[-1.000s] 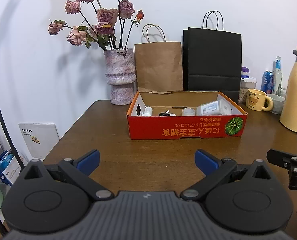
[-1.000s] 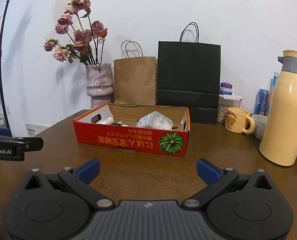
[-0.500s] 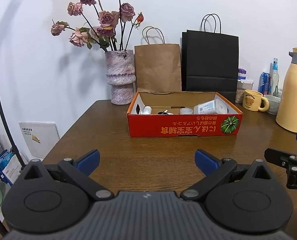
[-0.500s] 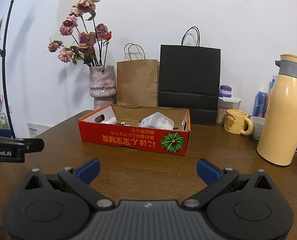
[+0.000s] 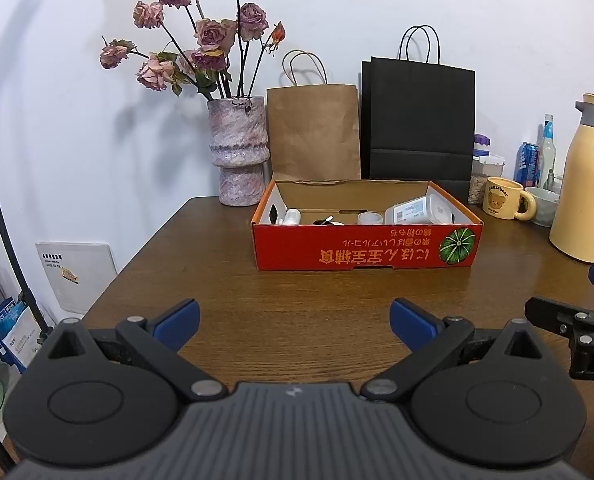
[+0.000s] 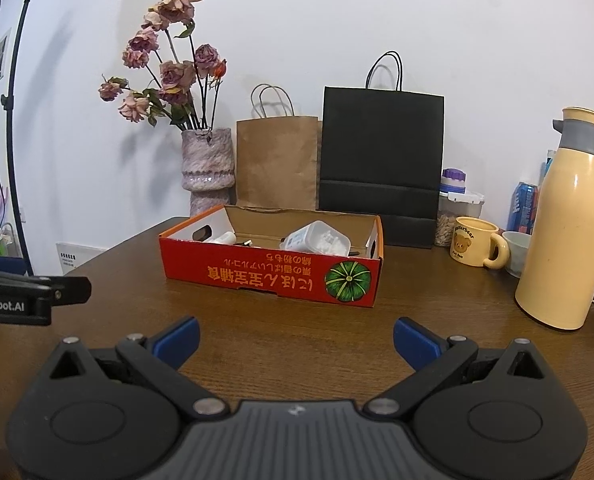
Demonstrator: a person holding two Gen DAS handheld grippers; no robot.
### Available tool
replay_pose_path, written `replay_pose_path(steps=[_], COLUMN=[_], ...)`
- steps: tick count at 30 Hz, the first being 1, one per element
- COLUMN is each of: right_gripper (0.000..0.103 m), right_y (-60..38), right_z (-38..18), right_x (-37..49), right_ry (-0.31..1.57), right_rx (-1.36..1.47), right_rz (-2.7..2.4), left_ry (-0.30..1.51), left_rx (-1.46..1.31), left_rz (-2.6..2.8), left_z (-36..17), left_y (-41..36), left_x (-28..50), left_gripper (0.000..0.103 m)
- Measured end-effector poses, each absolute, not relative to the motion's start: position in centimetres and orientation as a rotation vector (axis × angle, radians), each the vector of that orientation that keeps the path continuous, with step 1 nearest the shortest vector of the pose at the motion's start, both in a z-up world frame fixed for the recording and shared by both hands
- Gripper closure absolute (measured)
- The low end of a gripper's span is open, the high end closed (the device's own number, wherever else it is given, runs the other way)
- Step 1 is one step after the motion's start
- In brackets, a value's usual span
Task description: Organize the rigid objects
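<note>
Rigid objects sit inside the red cardboard box, which we take as our landmark on the brown bench. In the box we note a clear plastic container lying on its side toward the right end, a small white bottle at the left end, a small white cup between them, and a dark item beside the bottle that is too small for us to identify. From the right wrist view the same container lies near the box's right end.

Left gripper: blue-tipped fingers spread wide apart, nothing between them. They hang over bare bench in front of the box, well apart from it, roughly centred on its front wall.

Right gripper: fingers likewise wide apart and holding nothing, over bare bench in front of the box, clear of its front wall. Part of the right gripper shows at the edge of the left wrist view, to the right of the box and nearer the camera.

Behind the box: a brown paper bag and a black paper bag against the wall. Behind and left of the box: a mottled vase with dried roses. Right of the box: a yellow mug and a cream thermos jug.
</note>
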State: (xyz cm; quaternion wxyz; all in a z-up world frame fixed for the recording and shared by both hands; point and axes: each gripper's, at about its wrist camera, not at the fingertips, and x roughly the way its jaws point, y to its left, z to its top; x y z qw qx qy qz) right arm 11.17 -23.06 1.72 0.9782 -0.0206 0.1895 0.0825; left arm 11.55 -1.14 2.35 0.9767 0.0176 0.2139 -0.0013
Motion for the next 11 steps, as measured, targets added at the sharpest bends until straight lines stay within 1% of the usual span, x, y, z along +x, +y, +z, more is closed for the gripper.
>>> replay_pose_path(steps=[11], right_gripper=[0.0], right_y=[-22.81], right_z=[1.47], right_x=[11.52], right_ry=[0.393], right_rx=[-0.044], right_rz=[0.173], left_ry=[0.436], left_rx=[0.044], left_rz=[-0.014], left_z=[2.21], left_y=[-1.25], left_x=[11.52], left_gripper=[0.0])
